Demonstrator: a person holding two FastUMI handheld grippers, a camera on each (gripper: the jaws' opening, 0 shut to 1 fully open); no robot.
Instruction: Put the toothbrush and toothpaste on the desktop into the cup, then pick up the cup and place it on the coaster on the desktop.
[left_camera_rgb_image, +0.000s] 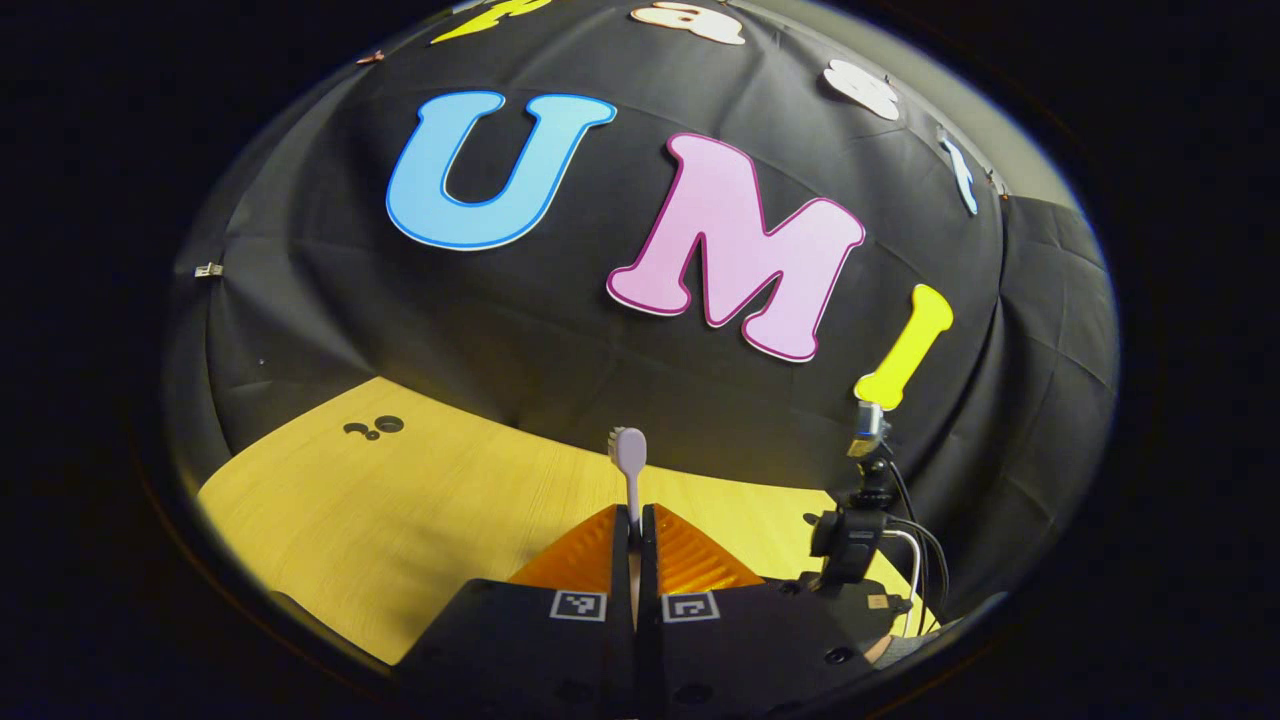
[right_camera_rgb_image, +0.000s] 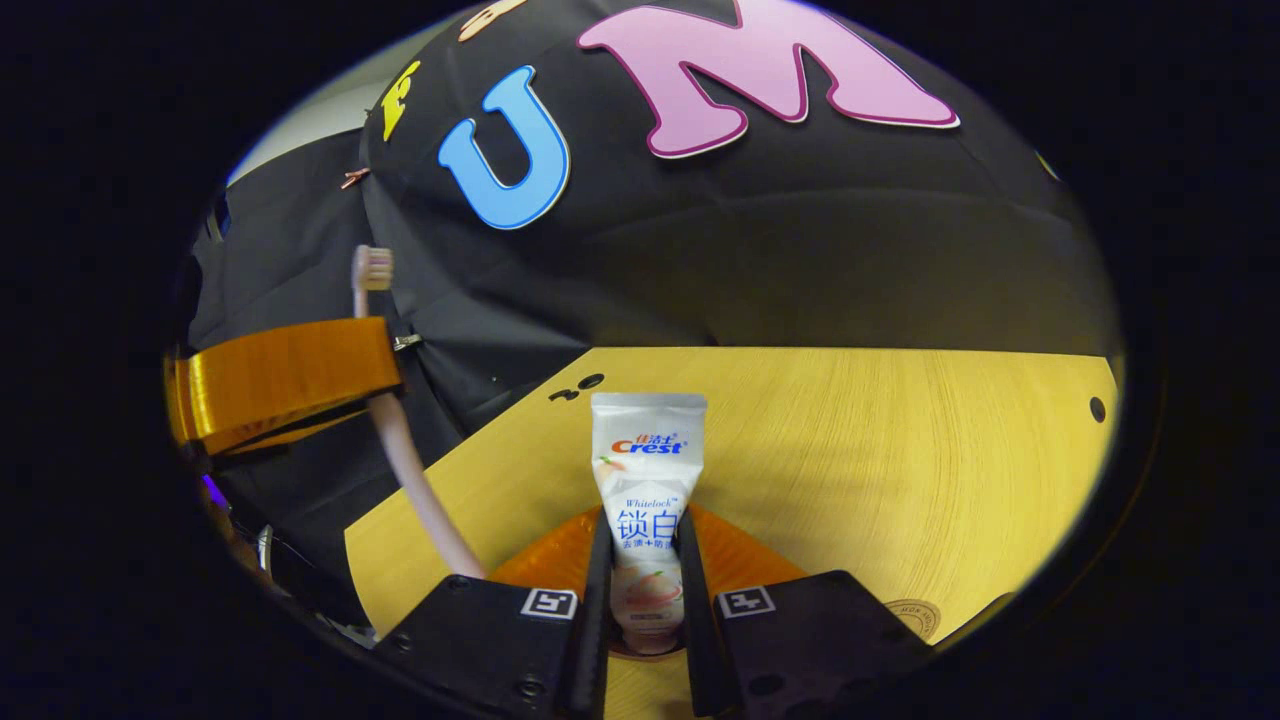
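L claw (left_camera_rgb_image: 636, 540) is clamped on the toothbrush (left_camera_rgb_image: 629, 462) — both fingers pressed flat against the thin handle, no gap showing. Brush stands upright out of the tips, head at top, bristles facing away toward the booth wall. In the right gripper view the same brush (right_camera_rgb_image: 400, 440) runs tilted through the other claw at the left edge, head up, lower handle slanting down toward the R claw's body.

R claw (right_camera_rgb_image: 645, 560) grips the toothpaste (right_camera_rgb_image: 648, 480): 1 tube, upright, crimped flat end on top, cap end down between the fingers, both fingers against its sides. Tube is lifted off the wooden surface (right_camera_rgb_image: 900, 470), which spreads beyond and to the right of it.

Outward from the L claw: a camera mount on a stalk (left_camera_rgb_image: 858, 520) w/ cables, standing at the surface's right edge in the left gripper view, just beside the claw body. Nothing sits between either claw and the wall.

On the surface: a small cluster of dark holes (left_camera_rgb_image: 374, 427) near the far edge, also seen behind the tube (right_camera_rgb_image: 578, 387); 1 more single hole (right_camera_rgb_image: 1097, 409) far right; a round printed mark (right_camera_rgb_image: 912, 618) near the R claw's right side — can't tell what it is.

Count: 1 toothbrush, 1 toothpaste, 2 claws, both loaded.
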